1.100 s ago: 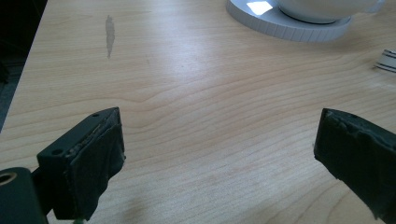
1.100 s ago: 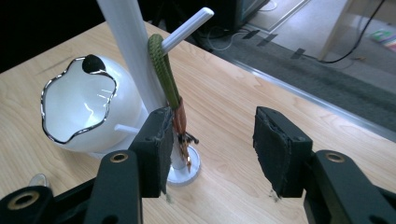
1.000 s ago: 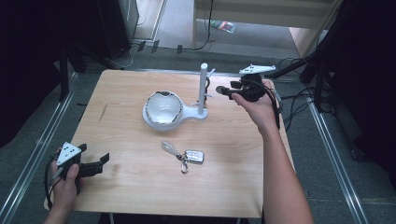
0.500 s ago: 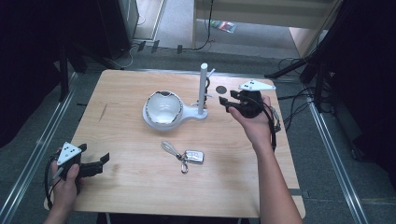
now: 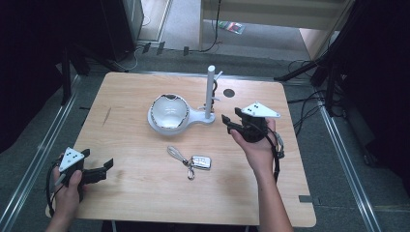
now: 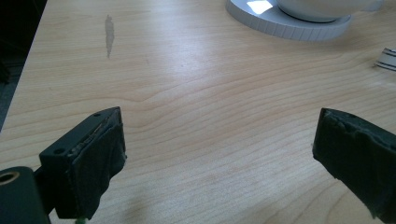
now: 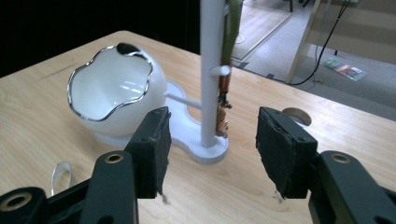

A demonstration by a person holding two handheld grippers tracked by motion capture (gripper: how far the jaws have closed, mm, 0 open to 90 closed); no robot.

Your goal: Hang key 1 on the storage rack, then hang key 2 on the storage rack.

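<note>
The right tongs (image 5: 231, 124) hang over the table (image 5: 145, 193), just right of the white stand (image 5: 209, 92), and point left toward it. Their jaws are apart with nothing between them, and they've just been opening a little more. In the right gripper view the tongs (image 7: 211, 149) look straight at the stand's pole (image 7: 211, 70), which sits in the gap between the two pads but farther off, not touching. Something thin and brownish, a chain or cord, hangs down the pole to the base (image 7: 205, 151); I can't tell exactly what it is.

The stand's base runs left into a white bowl (image 5: 168, 112) with a wavy silver rim, tipped so its mouth faces up and a bit sideways. In the right gripper view the bowl (image 7: 114, 93) is just left of the pole.

A key fob (image 5: 200, 162) on a ring with a grey loop lies flat on the table in front of the bowl, well apart from both tongs.

The left tongs (image 5: 104, 166) are down at the near left corner, held low, pointing right. In the left gripper view their pads (image 6: 100, 163) stand wide apart over bare wood, nothing between them.
</note>
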